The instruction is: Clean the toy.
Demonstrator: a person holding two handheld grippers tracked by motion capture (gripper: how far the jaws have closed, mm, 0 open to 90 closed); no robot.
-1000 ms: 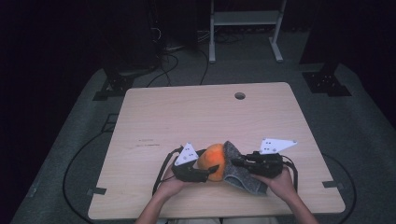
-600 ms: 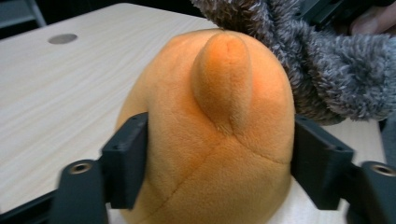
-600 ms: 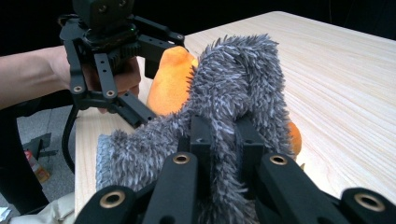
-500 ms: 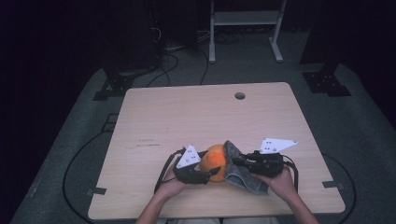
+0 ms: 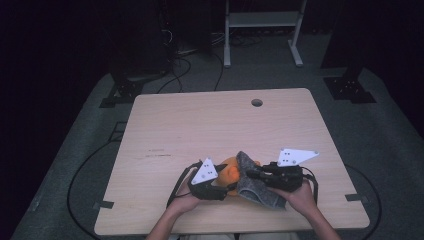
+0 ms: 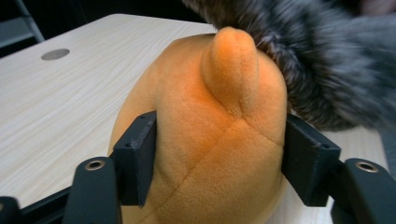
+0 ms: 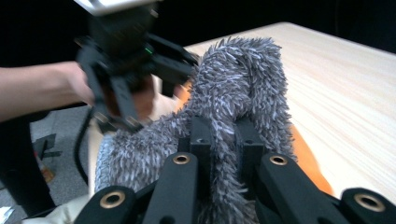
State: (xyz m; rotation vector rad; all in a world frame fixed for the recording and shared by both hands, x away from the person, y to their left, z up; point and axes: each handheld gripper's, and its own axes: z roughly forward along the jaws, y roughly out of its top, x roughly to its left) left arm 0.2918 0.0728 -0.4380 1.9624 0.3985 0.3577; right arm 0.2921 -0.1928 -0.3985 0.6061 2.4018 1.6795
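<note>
An orange plush toy [image 5: 229, 170] lies near the table's front edge, partly under a grey shaggy cloth [image 5: 255, 189]. My left gripper [image 5: 223, 181] comes at it from the left. Its jaws have just been closing, and in the left gripper view both pads [image 6: 137, 154] press into the orange plush [image 6: 210, 140], with the grey cloth [image 6: 327, 56] draped behind it. From the right, my right gripper [image 5: 251, 175] is shut on a fold of the grey cloth [image 7: 238, 84], pinched between its fingers [image 7: 201, 140]. A strip of orange plush [image 7: 308, 158] shows under the cloth.
The pale wooden table [image 5: 200, 125] has a round cable hole [image 5: 257, 102] near its far edge. Cables [image 5: 75, 175] trail over the grey floor at the left. A white metal stand [image 5: 260, 20] and black frame feet [image 5: 350, 87] stand beyond the table.
The grey cloth has come a little further over the orange plush. Both hands have stayed almost in place near the front edge.
</note>
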